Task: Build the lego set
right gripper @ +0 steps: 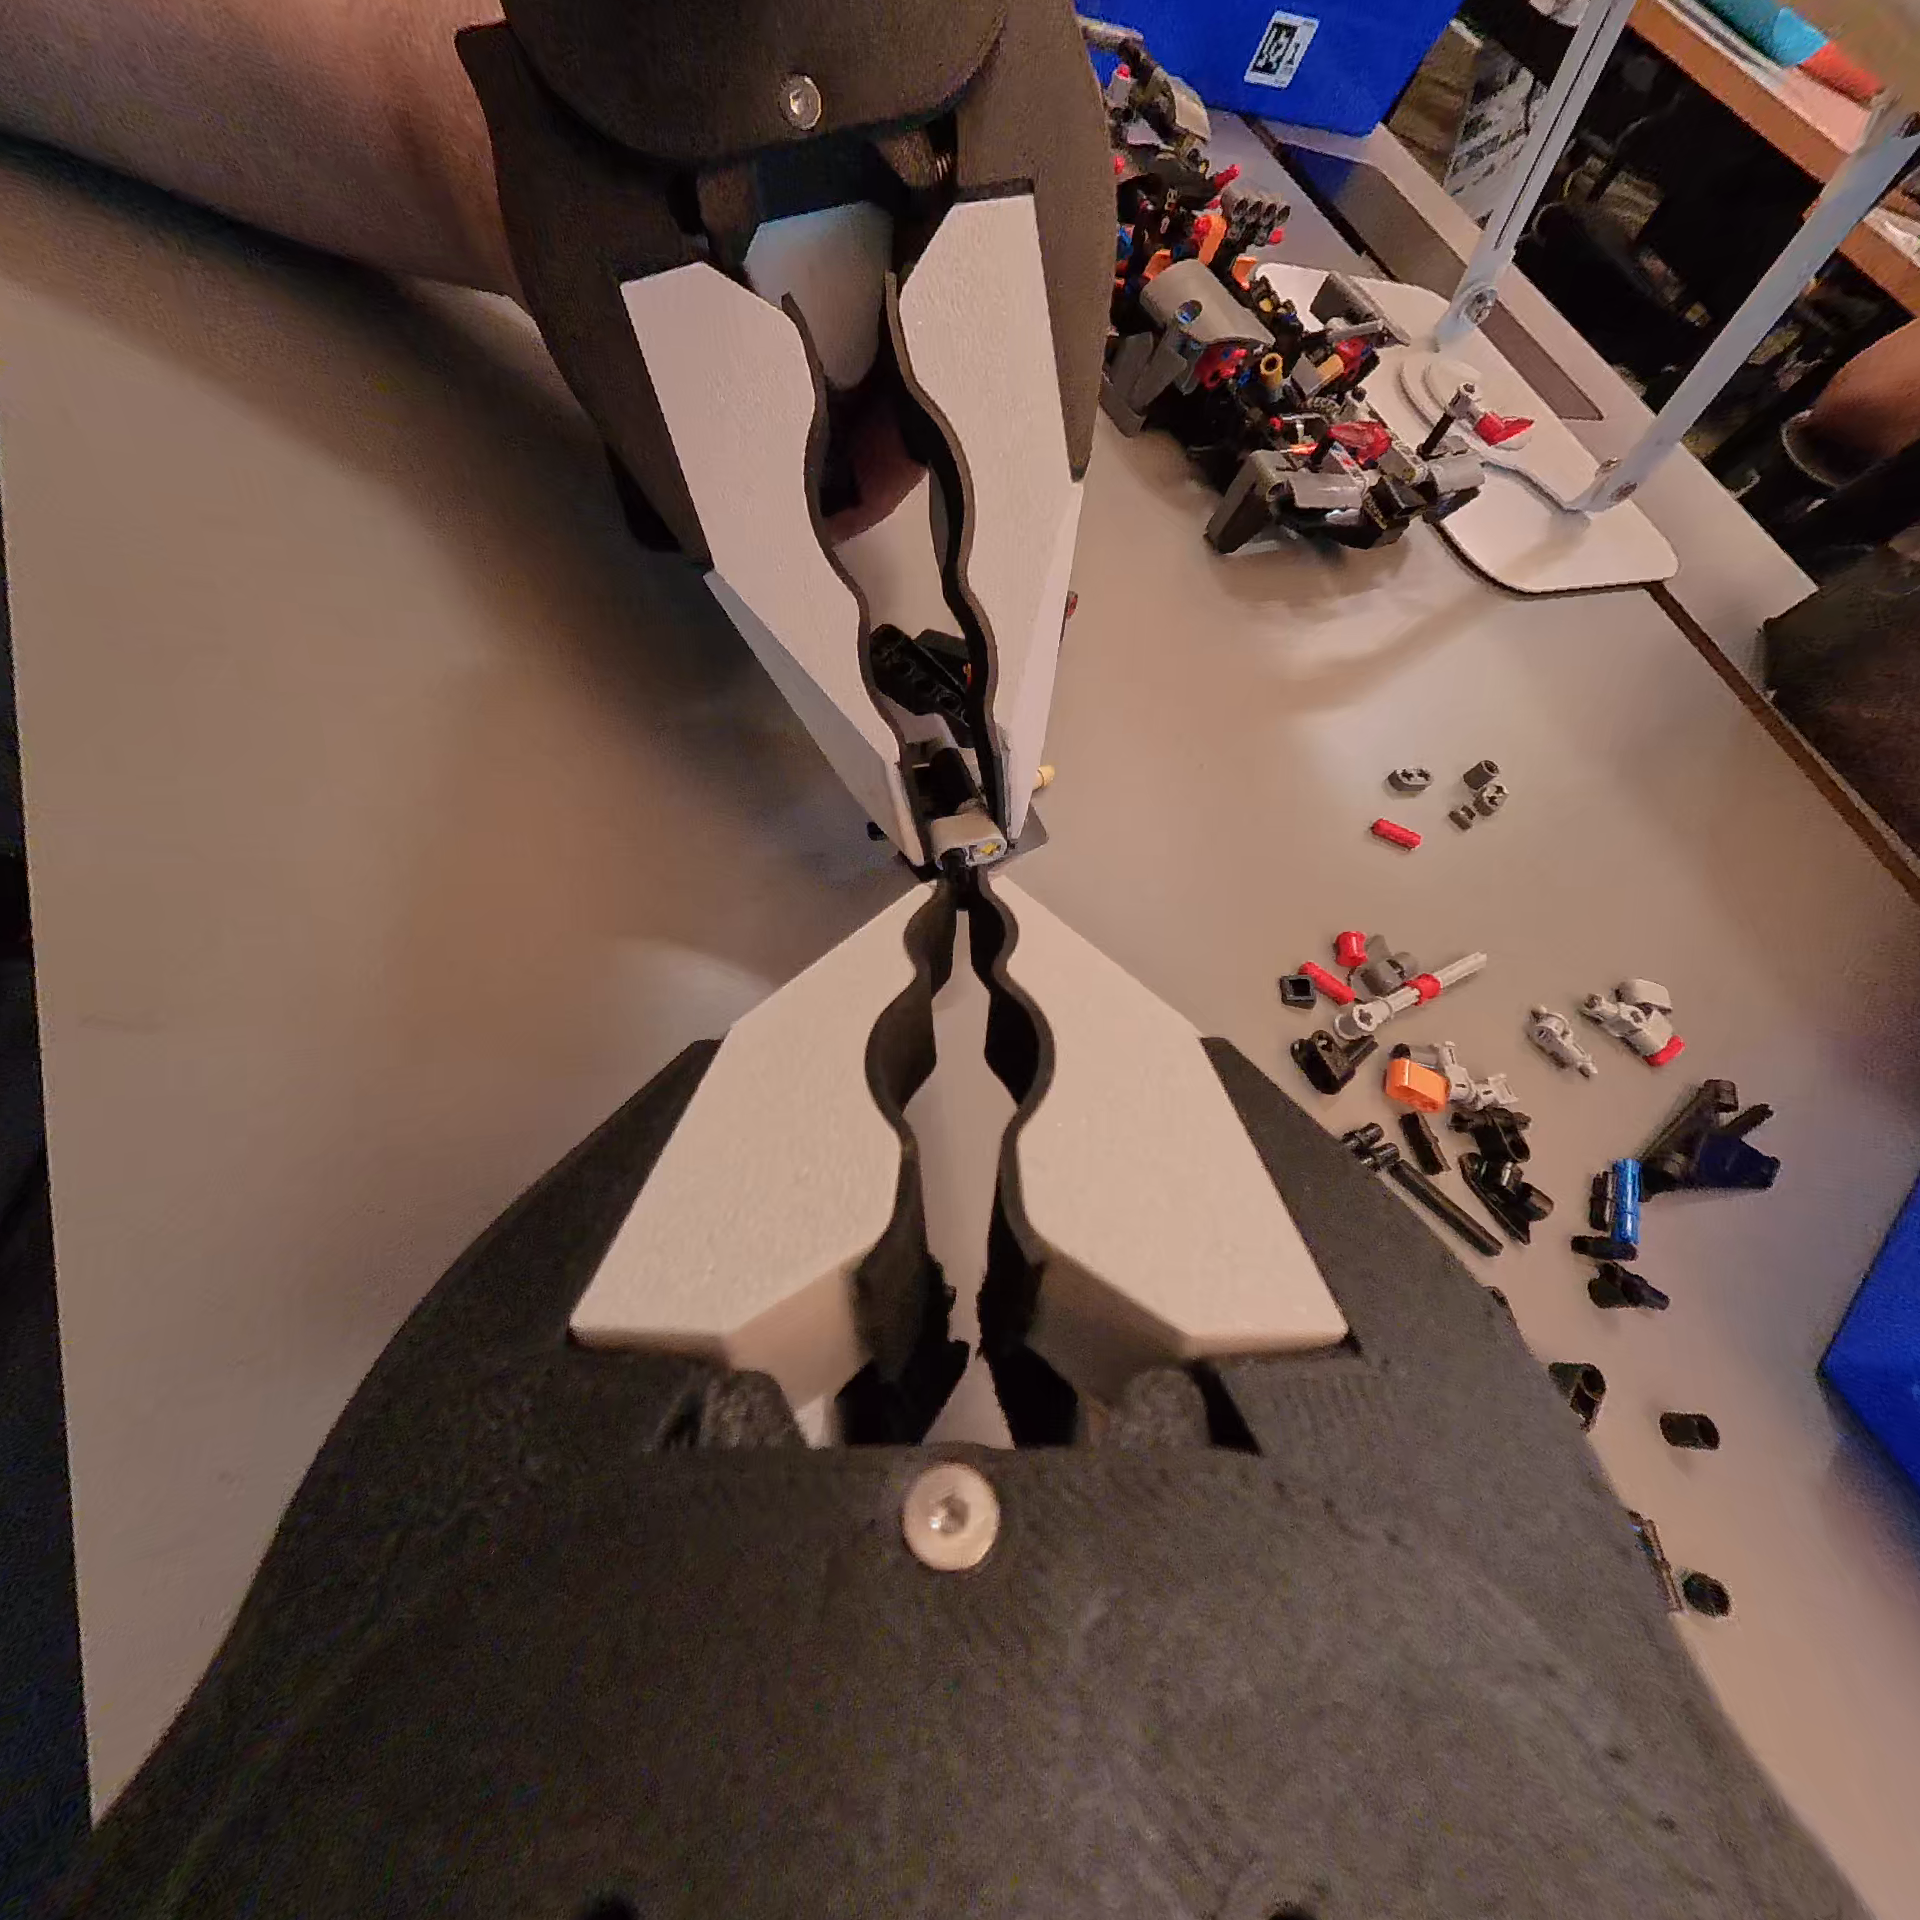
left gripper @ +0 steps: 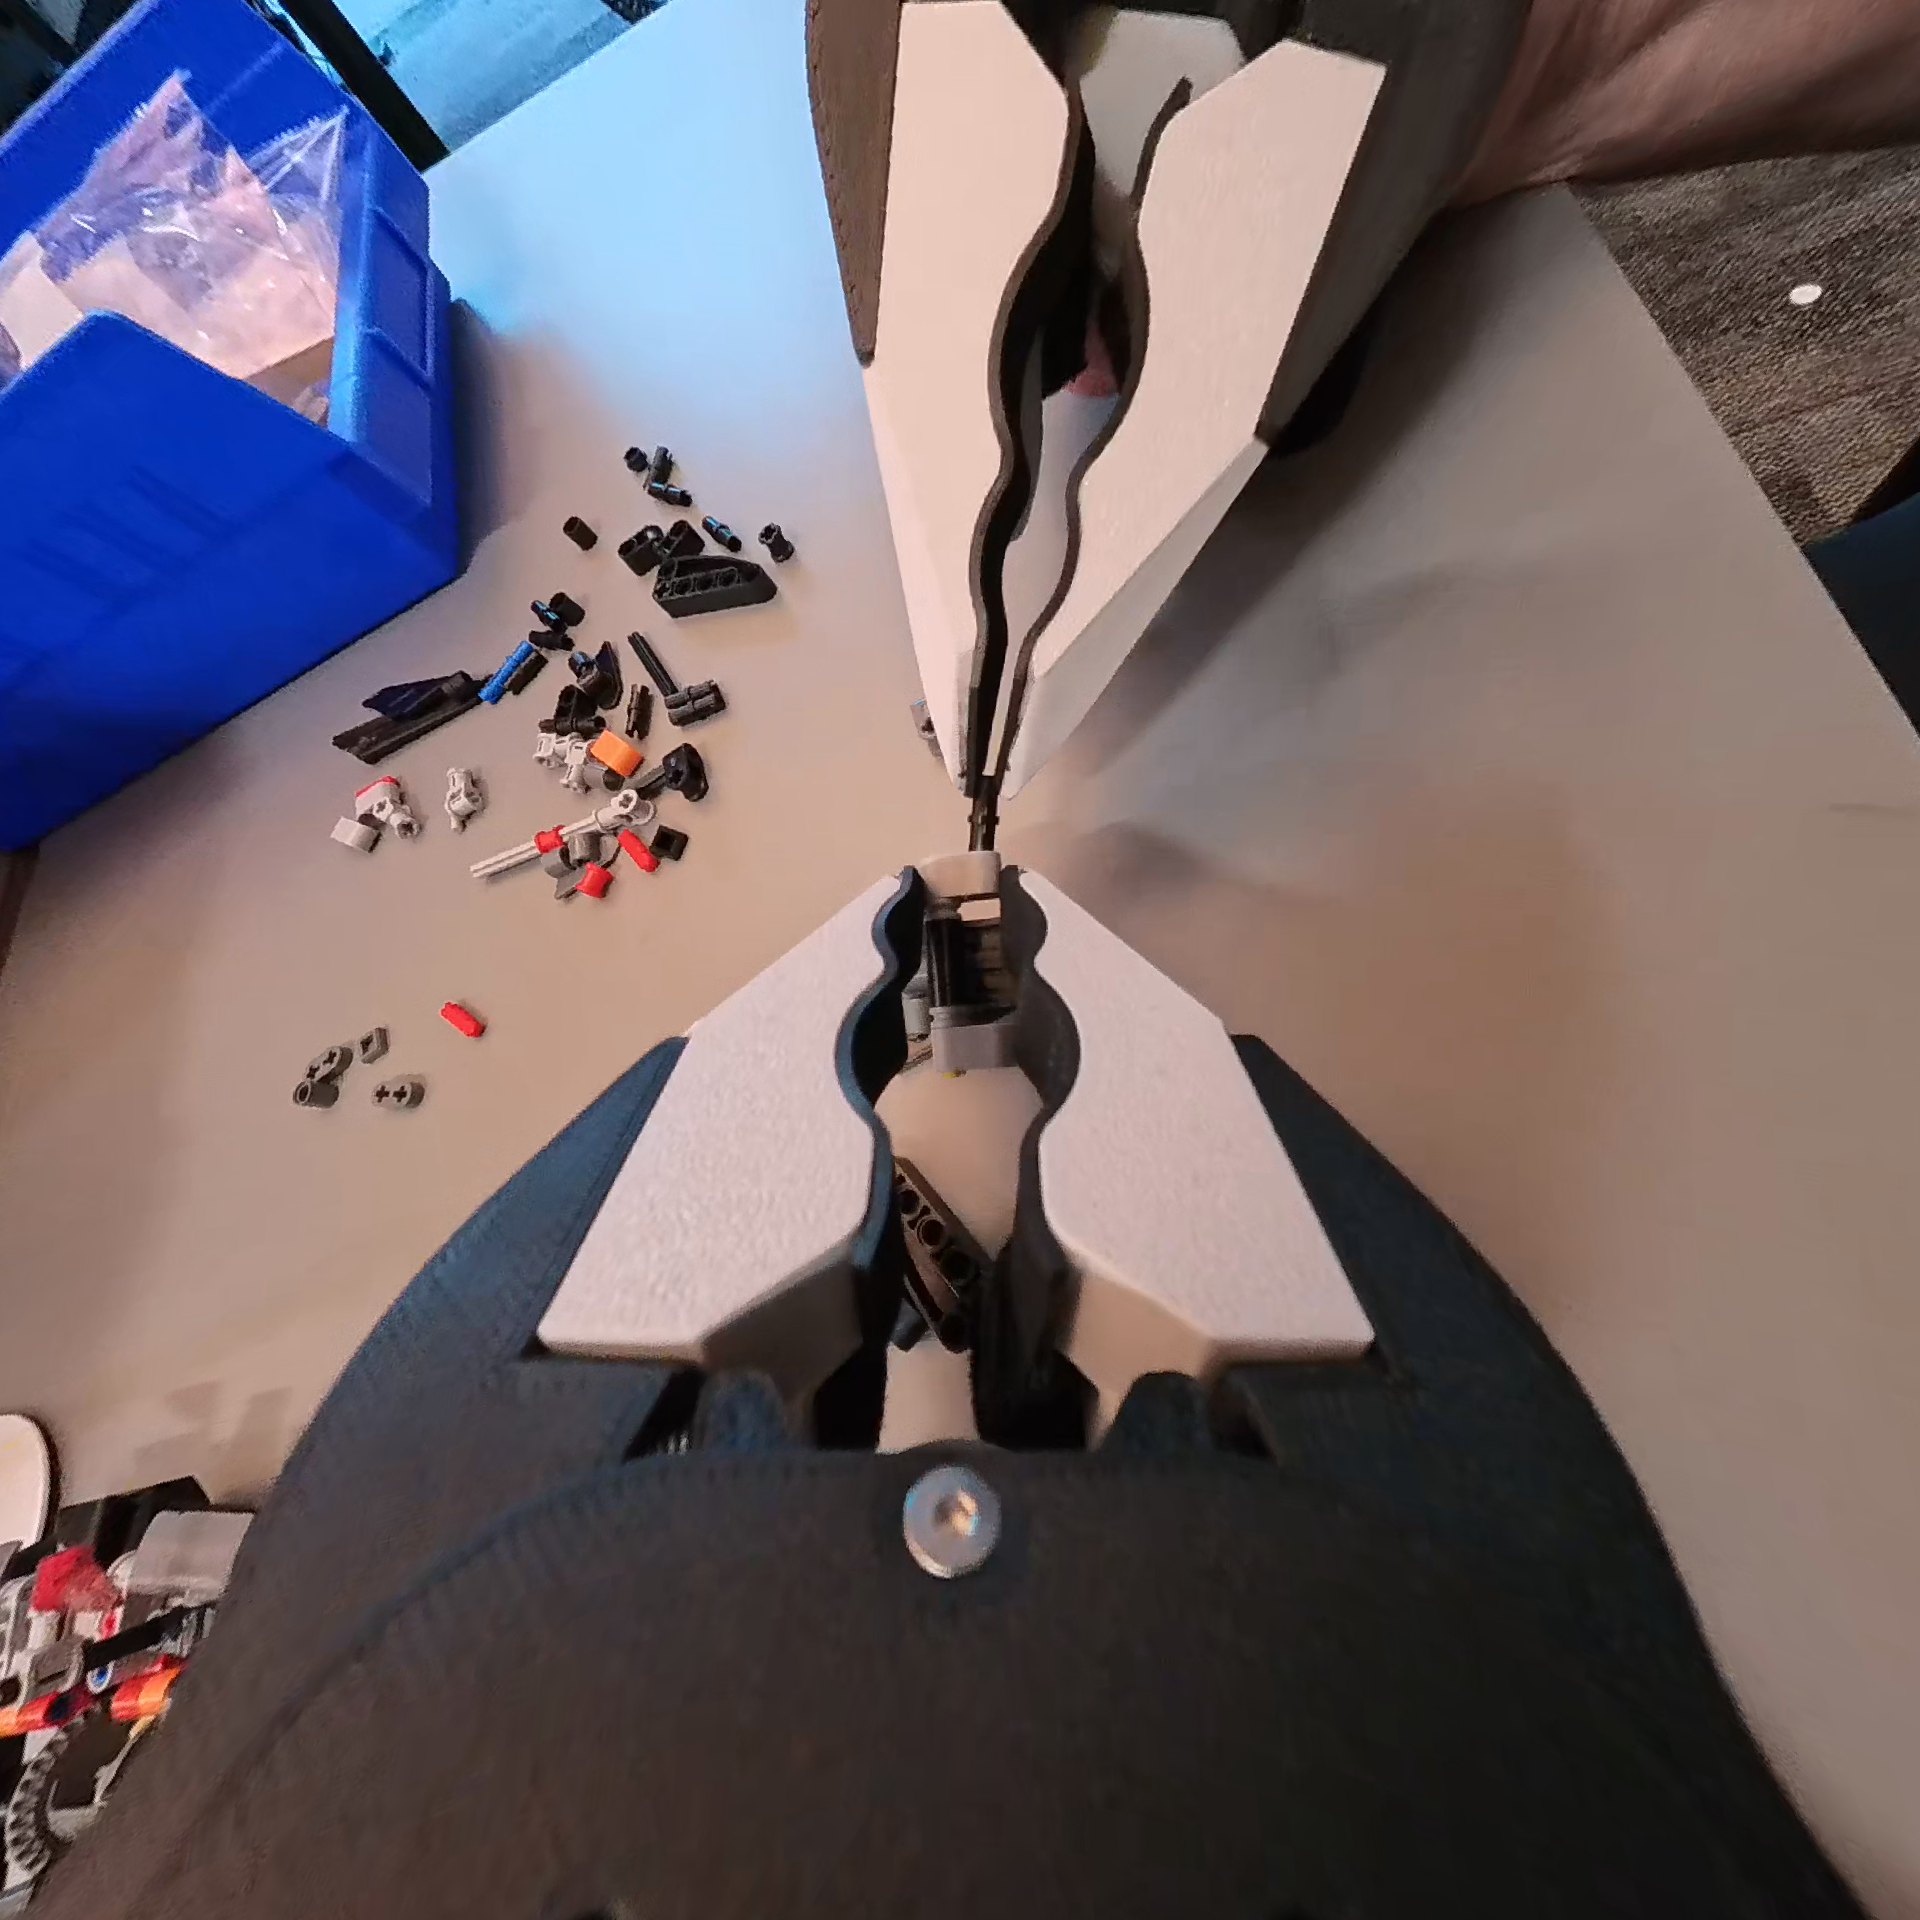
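Midway: your left hand-held gripper [left gripper: 961, 883] pinches a small subassembly [left gripper: 966, 971], right hand-held gripper [right gripper: 961, 894] pinches a black pin [left gripper: 979, 821] at its end, loose parts [left gripper: 582, 717] unused on the bench [left gripper: 1455, 935].

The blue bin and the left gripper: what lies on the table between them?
In the left wrist view, loose lego pieces lie scattered on the table between the blue bin and the left gripper.

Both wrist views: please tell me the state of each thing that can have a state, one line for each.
Left claw: shut on the small grey and black assembly.
Right claw: shut on a thin black pin, tip at the assembly's end.
Loose parts: scattered flat on the table, untouched.
Blue bin: open on top, holding clear bags.
Partly built model: resting on the table, unfinished.
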Tool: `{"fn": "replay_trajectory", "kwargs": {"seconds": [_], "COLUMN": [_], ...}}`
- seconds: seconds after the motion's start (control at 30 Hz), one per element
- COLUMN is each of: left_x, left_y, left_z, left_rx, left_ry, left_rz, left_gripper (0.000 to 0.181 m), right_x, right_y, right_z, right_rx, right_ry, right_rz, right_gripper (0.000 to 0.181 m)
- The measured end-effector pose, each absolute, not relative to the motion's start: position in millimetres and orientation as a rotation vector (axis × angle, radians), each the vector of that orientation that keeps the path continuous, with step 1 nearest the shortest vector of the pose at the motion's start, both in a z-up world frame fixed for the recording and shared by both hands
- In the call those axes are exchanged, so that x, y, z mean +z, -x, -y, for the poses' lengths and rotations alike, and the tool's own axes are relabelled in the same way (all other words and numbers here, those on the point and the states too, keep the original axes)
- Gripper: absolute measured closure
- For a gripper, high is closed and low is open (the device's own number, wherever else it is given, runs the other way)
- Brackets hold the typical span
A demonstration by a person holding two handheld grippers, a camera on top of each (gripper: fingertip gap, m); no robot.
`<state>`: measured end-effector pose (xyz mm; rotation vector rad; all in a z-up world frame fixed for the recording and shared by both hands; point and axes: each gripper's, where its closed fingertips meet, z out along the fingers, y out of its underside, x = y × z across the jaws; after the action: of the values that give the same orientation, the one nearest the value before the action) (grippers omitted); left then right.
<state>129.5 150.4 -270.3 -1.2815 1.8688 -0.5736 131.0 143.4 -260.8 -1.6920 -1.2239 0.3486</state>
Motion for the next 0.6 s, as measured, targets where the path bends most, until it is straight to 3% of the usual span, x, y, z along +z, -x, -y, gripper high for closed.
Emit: {"fn": "replay_trajectory", "kwargs": {"seconds": [0.6], "left_x": [-256.1], "left_y": [-132.9], "left_z": [-143.0], "left_rx": [-0.644], "left_ry": [1.21], "left_rz": [-1.822], "left_gripper": [0.169], "right_x": [-243.9], "right_y": [-131.1], "right_z": [-136.4], "right_rx": [0.562], "right_ry": [1.646], "right_rz": [1.153], "right_gripper": [0.181]}}
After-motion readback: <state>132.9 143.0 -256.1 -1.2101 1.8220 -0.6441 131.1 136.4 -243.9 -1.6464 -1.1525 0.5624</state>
